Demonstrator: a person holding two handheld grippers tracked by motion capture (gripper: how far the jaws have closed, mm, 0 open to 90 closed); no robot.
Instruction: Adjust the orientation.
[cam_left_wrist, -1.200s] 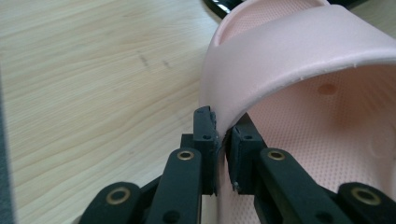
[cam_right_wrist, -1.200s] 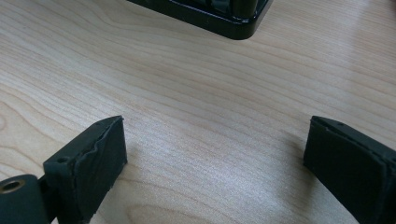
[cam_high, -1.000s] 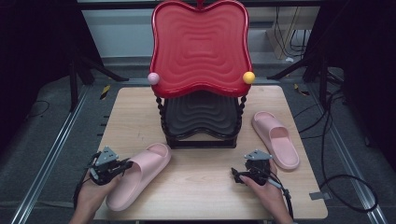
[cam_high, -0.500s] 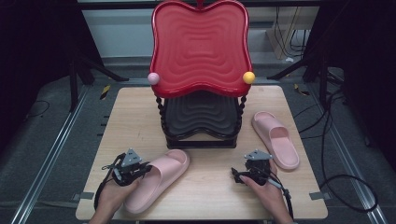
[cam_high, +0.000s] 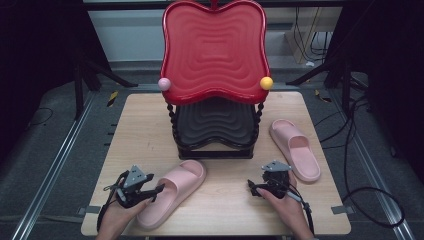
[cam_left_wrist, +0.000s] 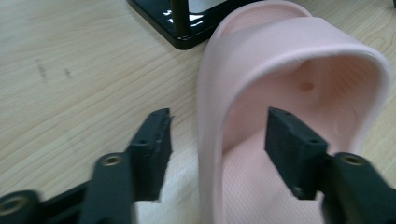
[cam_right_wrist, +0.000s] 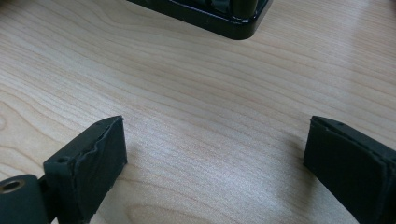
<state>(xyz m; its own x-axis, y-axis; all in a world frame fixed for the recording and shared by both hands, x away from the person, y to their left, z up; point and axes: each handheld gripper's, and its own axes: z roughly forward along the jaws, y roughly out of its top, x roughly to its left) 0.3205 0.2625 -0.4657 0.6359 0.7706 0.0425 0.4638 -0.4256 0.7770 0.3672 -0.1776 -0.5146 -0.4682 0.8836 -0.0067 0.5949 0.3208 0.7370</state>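
A: From the high view, where's the near pink slipper?

B: On the wooden table, lying slantwise with its toe close to the black base of the red-and-black shoe rack. The left gripper sits at its heel-side edge. The other pink slipper lies right of the rack, just beyond the right gripper.

A: And the left gripper view?

B: Jaws apart, straddling the slipper's side wall: one pad outside over the wood, one inside over the footbed. Nothing pinched yet.

A: How would it handle?

B: I'd judge it light, soft foam that bends under squeeze. The side wall or the strap arch looks the best hold.

A: The right gripper view?

B: Jaws wide apart over bare wood, holding nothing, the rack's base corner ahead.
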